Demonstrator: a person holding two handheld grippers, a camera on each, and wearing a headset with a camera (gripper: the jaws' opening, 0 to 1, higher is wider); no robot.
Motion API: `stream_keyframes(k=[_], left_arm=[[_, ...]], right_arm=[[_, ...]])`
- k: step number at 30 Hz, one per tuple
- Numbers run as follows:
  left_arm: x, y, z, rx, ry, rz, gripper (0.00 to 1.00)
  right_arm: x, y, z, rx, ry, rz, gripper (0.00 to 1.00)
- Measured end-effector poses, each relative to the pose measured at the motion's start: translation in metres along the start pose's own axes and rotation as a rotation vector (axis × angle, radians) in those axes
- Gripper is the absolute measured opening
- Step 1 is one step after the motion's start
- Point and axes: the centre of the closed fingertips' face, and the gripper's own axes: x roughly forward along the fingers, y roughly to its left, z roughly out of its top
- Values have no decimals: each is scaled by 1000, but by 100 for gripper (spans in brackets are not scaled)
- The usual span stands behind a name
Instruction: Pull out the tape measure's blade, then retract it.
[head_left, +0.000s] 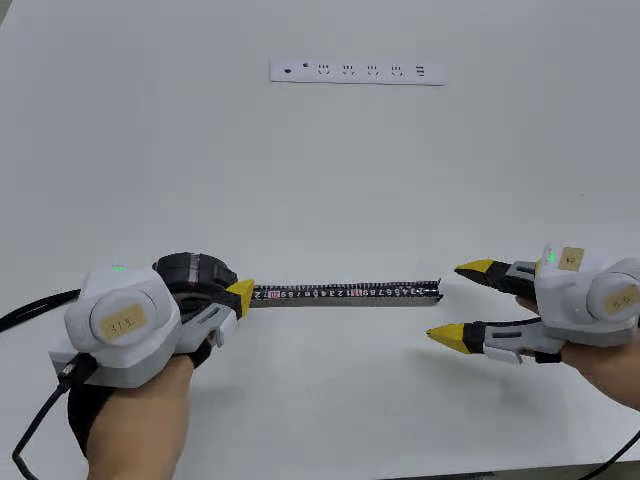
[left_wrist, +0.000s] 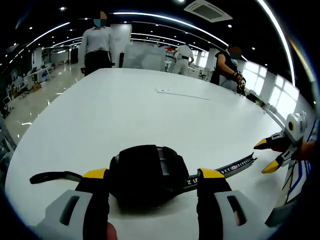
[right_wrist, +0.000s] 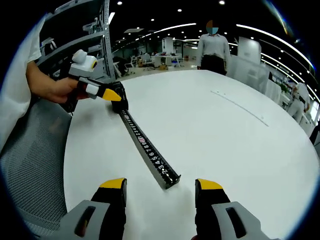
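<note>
One tape measure (head_left: 195, 278), pinched in your left gripper (left_wrist: 152, 175) | blade (head_left: 345, 292) out along bench (head_left: 300, 180) | right gripper (head_left: 460, 300) spread | retraction remains.

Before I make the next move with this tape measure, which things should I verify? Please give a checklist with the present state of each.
1. Left gripper shut on the case: ok.
2. Blade out, lying flat and straight on the table: ok.
3. Right gripper open, jaws on either side of the tip, not touching it: ok.
4. Blade's way back to the case free; the power strip lies far off: ok.
5. Blade lock released: cannot tell.
</note>
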Motion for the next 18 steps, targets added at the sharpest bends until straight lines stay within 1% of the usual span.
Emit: stream_keyframes(k=[1,3,5,6,8,10,12,14,16,18], left_arm=[[0,1,0,-8,-1,5,67],[1,3,0,-4,1,13,64],[1,3,0,-15,3,12,63],[2,3,-1,-15,5,12,64],[2,4,-2,-1,11,17,62],[2,5,-2,-10,12,16,61],[2,5,-2,-13,11,16,61],[2,5,-2,-14,12,16,61],[2,5,-2,-11,13,16,61],[2,5,-2,-12,13,15,61]], right_arm=[[0,-3,0,-4,1,2,53],[2,-6,1,-12,2,1,52],[2,-9,1,-18,12,9,49],[3,-10,1,-14,10,9,47],[4,-12,2,-23,9,13,46],[6,-14,2,-31,16,18,44],[8,-14,3,-29,11,28,41],[11,-13,1,-53,27,45,40],[14,-14,1,-61,31,53,37],[16,-12,2,-60,28,75,34]])
